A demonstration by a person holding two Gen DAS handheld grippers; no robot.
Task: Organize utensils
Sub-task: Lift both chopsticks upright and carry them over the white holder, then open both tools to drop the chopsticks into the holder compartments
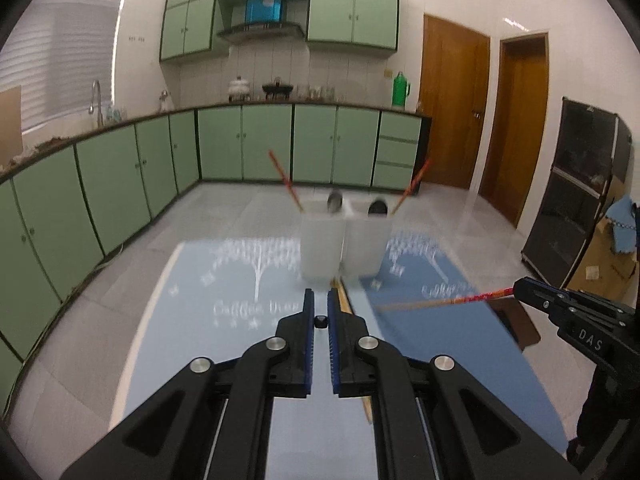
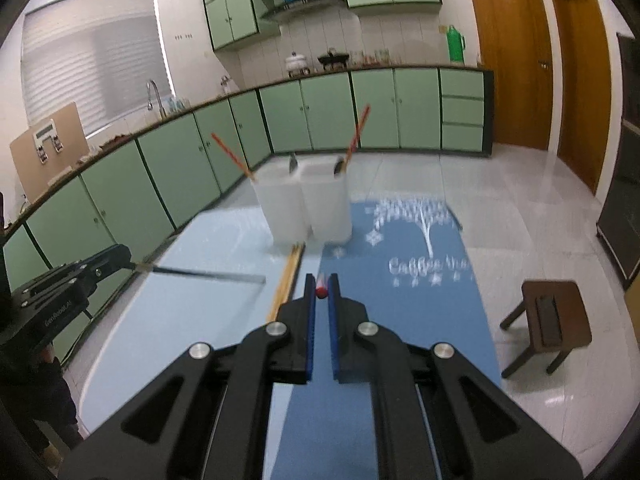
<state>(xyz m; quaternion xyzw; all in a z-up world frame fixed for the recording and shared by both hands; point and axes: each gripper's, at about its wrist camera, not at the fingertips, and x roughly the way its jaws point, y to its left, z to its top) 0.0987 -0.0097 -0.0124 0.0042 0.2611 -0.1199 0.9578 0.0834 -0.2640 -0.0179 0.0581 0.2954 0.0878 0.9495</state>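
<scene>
Two white holders (image 2: 304, 204) hold leaning red chopsticks (image 2: 230, 157).

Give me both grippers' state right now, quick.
Left gripper: shut on a thin dark metal utensil, type unclear.
Right gripper: shut on a red-ended chopstick.

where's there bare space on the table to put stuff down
Free: the light blue mat left of the wooden strip, under the left gripper holding a dark utensil; and the darker mat right of it, toward the table edge by the stool. Crowded: the far middle, where two white holders stand side by side.
</scene>
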